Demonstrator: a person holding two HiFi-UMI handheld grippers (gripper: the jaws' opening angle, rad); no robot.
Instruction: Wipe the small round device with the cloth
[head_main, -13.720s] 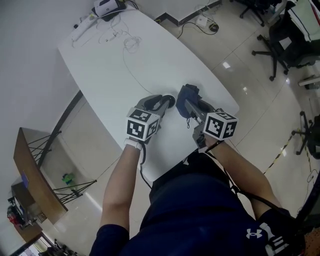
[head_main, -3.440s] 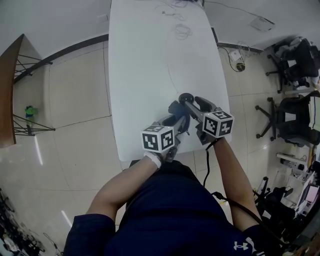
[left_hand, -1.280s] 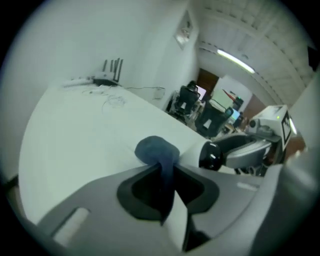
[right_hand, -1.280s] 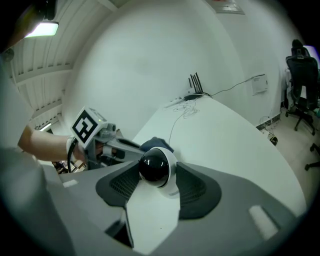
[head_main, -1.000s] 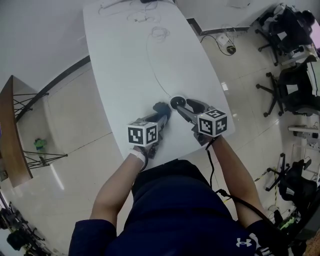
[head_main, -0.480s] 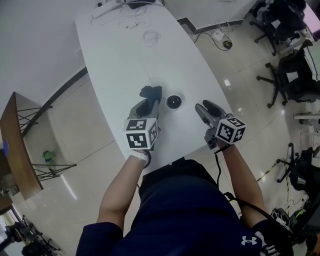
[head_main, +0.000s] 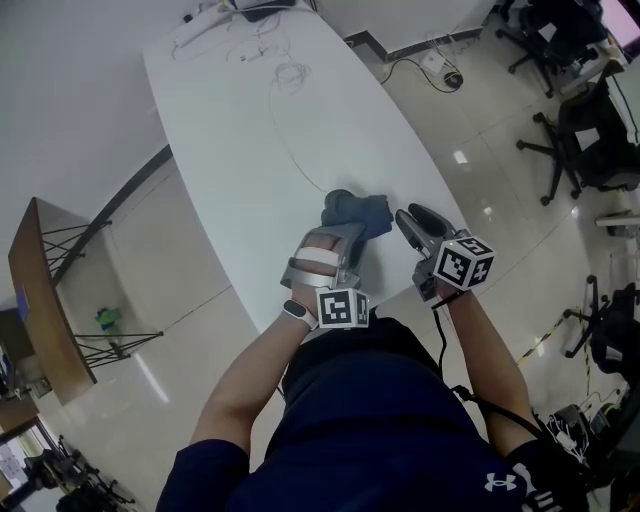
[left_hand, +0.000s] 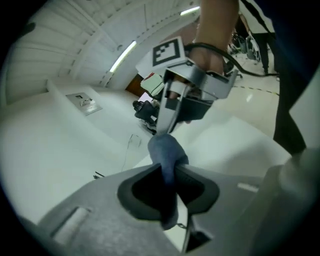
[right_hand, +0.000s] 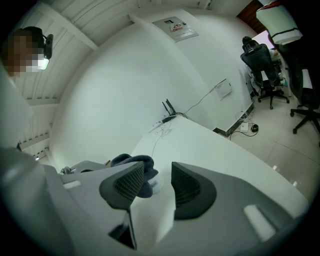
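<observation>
My left gripper (head_main: 346, 230) is shut on the dark blue cloth (head_main: 356, 212) and holds it down on the white table (head_main: 240, 110), over the small round device, which the head view hides. In the left gripper view the cloth (left_hand: 166, 149) is pinched between the pads of the left gripper (left_hand: 169, 174). My right gripper (head_main: 410, 218) hovers just right of the cloth with its jaws closing and nothing between them. Seen through the right gripper (right_hand: 157, 166), the cloth (right_hand: 134, 165) lies bunched ahead, and a pale edge of the device (right_hand: 156, 185) peeks out beneath it.
A thin cable (head_main: 285, 140) runs up the table to coiled wires and gear (head_main: 245, 12) at the far end. The table's near edge lies just under both grippers. Office chairs (head_main: 585, 110) stand on the tiled floor at the right, a wooden shelf (head_main: 35, 300) at the left.
The left gripper has swung right with the cloth and laid it over the device, which was in plain view before. The right gripper has stayed beside it, its jaws narrower.
</observation>
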